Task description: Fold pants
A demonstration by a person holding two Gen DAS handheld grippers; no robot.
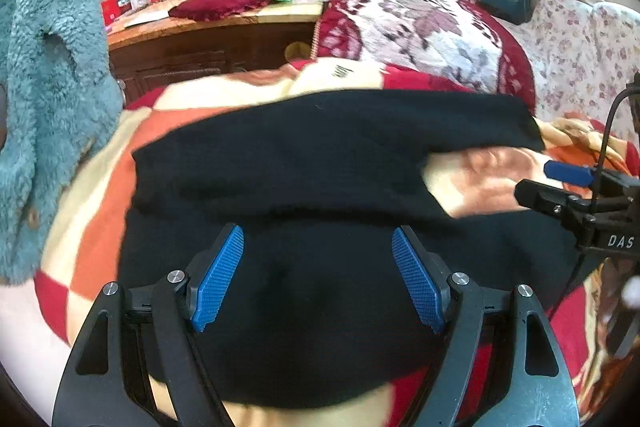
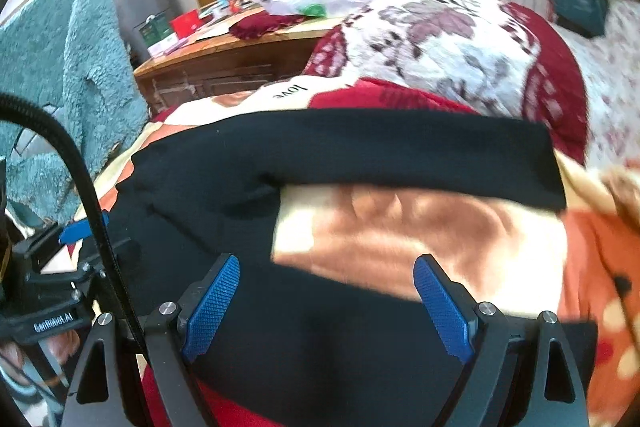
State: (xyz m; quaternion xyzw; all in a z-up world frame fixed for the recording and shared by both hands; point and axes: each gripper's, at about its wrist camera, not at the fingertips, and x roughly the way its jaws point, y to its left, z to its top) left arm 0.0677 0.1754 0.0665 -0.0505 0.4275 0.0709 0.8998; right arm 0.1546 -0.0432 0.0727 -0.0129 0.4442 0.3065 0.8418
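Both wrist views close over pants (image 1: 304, 163)

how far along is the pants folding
Early stage. Done: the black fabric pants lie spread on the checked red, orange and cream blanket, legs still apart with blanket showing between them. In hand: nothing; the left gripper and right gripper are both open over the near part of the pants. Left: bring one leg onto the other, then fold lengthwise.
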